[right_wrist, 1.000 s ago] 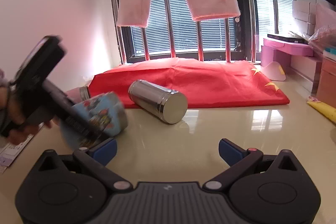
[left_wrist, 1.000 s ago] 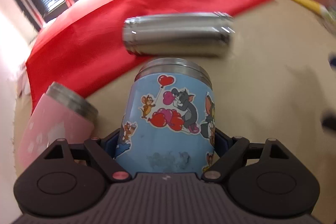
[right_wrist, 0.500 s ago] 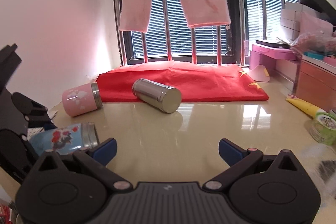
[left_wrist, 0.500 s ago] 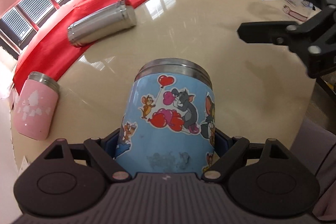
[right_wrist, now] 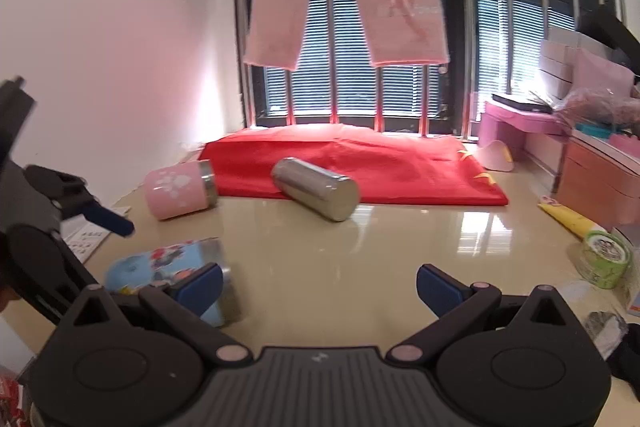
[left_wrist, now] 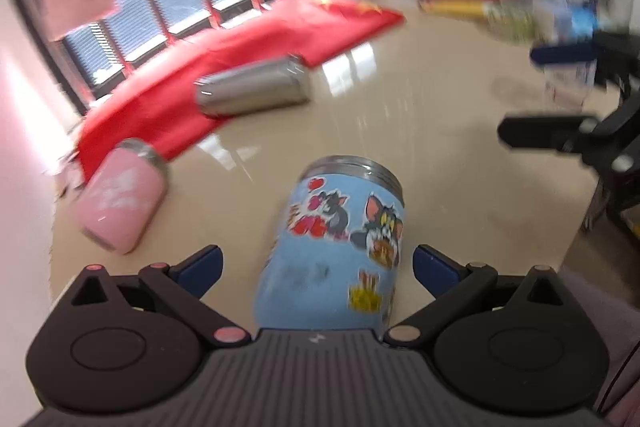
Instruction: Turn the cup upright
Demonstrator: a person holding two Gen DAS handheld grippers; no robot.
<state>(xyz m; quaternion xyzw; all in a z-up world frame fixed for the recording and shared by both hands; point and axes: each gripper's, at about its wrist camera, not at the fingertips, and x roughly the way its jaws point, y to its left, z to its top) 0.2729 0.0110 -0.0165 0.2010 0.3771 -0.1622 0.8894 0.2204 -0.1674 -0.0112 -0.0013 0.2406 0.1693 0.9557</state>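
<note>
A blue cartoon cup (left_wrist: 340,247) lies on its side on the beige table, steel rim pointing away; it also shows in the right wrist view (right_wrist: 168,269). My left gripper (left_wrist: 316,267) is open, its fingers either side of the cup and clear of it. A pink cup (left_wrist: 120,195) (right_wrist: 180,189) lies on its side to the left. A steel cup (left_wrist: 252,87) (right_wrist: 316,189) lies on its side by the red cloth. My right gripper (right_wrist: 318,281) is open and empty; it also shows at the right of the left wrist view (left_wrist: 560,95).
A red cloth (right_wrist: 360,167) covers the back of the table under the window bars. A green round tub (right_wrist: 604,261) and a yellow tube (right_wrist: 568,217) sit at the right. Papers (right_wrist: 86,237) lie at the left edge.
My left gripper has opened and let go of the blue cup, which now lies on the table between its fingers. The left view has swung and is blurred.
</note>
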